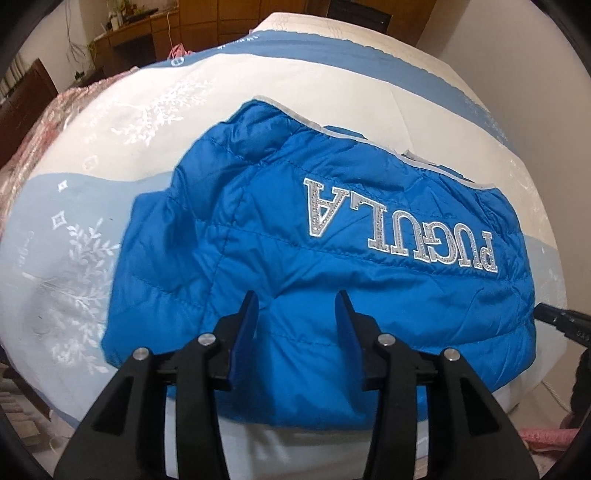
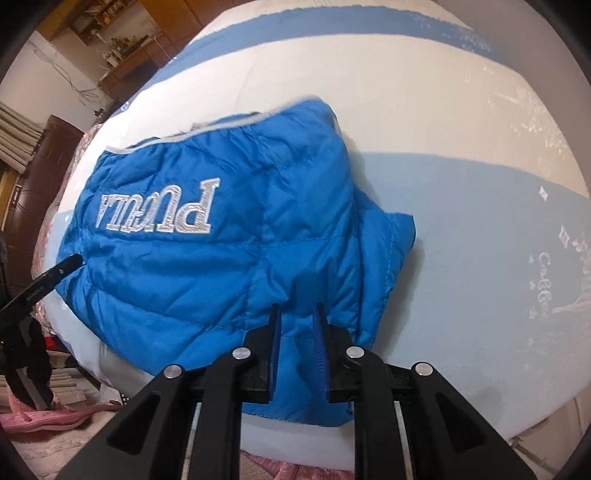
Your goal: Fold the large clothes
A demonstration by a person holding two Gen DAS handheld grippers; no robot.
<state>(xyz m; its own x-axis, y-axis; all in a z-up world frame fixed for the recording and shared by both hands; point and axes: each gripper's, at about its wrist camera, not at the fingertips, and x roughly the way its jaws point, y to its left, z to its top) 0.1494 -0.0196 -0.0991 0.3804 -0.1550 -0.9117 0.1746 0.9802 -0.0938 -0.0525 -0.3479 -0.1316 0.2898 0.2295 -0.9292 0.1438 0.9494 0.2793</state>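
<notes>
A bright blue quilted jacket [image 1: 295, 229] with silver "PUGULA" lettering lies folded on the bed; it also shows in the right wrist view [image 2: 229, 243]. My left gripper [image 1: 297, 299] is open, its fingers spread over the jacket's near edge, holding nothing. My right gripper [image 2: 297, 314] stands at the jacket's near right corner with jaws partly open and blue fabric between them; they do not pinch it. The right gripper's tip [image 1: 554, 314] shows at the jacket's right edge in the left view, and the left gripper's tip [image 2: 62, 269] at its left edge in the right view.
The bed's white and light-blue cover [image 1: 92, 206] spreads around the jacket [image 2: 480, 229]. Pink bedding [image 1: 44, 122] lies at the far left. Wooden furniture [image 1: 147, 33] stands beyond the bed. A pink cloth [image 2: 55, 417] lies on the floor below.
</notes>
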